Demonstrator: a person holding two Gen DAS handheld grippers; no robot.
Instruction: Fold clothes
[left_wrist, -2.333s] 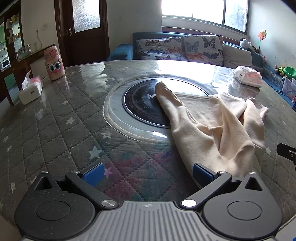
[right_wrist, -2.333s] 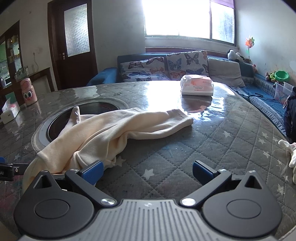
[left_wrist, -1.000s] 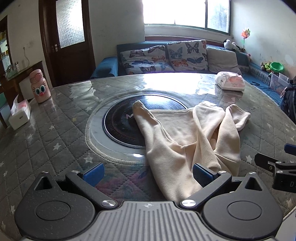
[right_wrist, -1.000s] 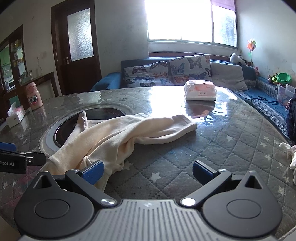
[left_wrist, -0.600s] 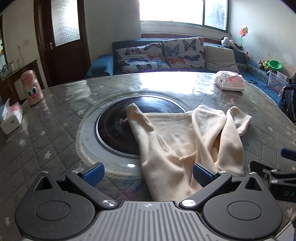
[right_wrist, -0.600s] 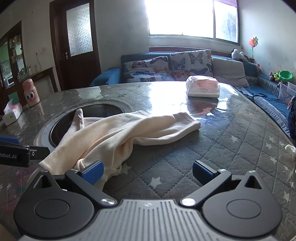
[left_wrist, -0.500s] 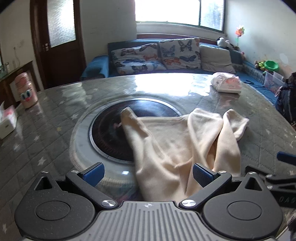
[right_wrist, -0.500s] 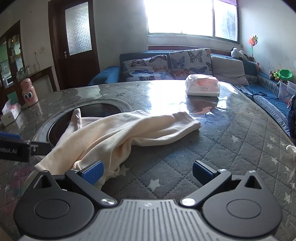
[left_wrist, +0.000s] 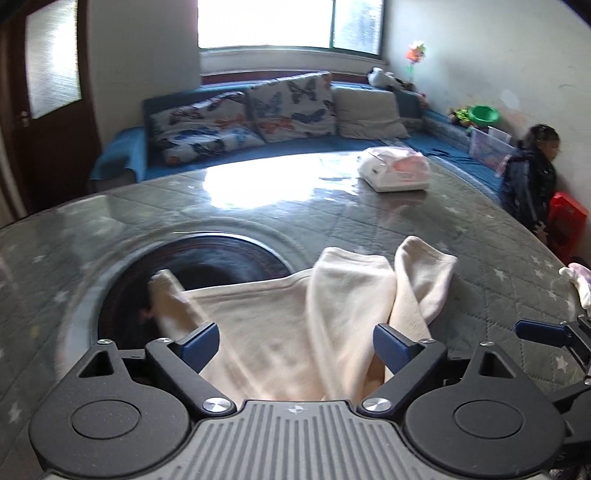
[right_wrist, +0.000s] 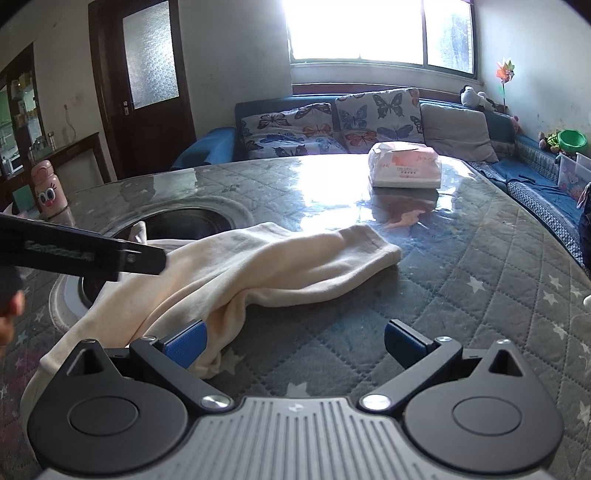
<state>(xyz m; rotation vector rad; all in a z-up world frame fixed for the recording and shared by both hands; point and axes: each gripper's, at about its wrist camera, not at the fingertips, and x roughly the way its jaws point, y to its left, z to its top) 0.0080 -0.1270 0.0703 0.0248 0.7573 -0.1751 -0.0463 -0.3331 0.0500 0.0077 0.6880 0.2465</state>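
The cream garment (left_wrist: 295, 325) lies crumpled on the quilted table (right_wrist: 480, 266), partly over the round dark inset (left_wrist: 221, 258). The left gripper (left_wrist: 291, 349) hovers above its near edge with jaws wide, likely to take a hem. The right gripper (right_wrist: 293, 341), also wide, waits beside the cloth.

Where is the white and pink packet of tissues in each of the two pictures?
Left wrist view: the white and pink soft plastic tissue packet sits upper right, on the far side of the quilted grey star-patterned table.
Right wrist view: the packet sits upper centre-right, on the shiny far part of the table.
Shared landmark: the cream fabric garment lies on the table nearer the camera than the packet in both.
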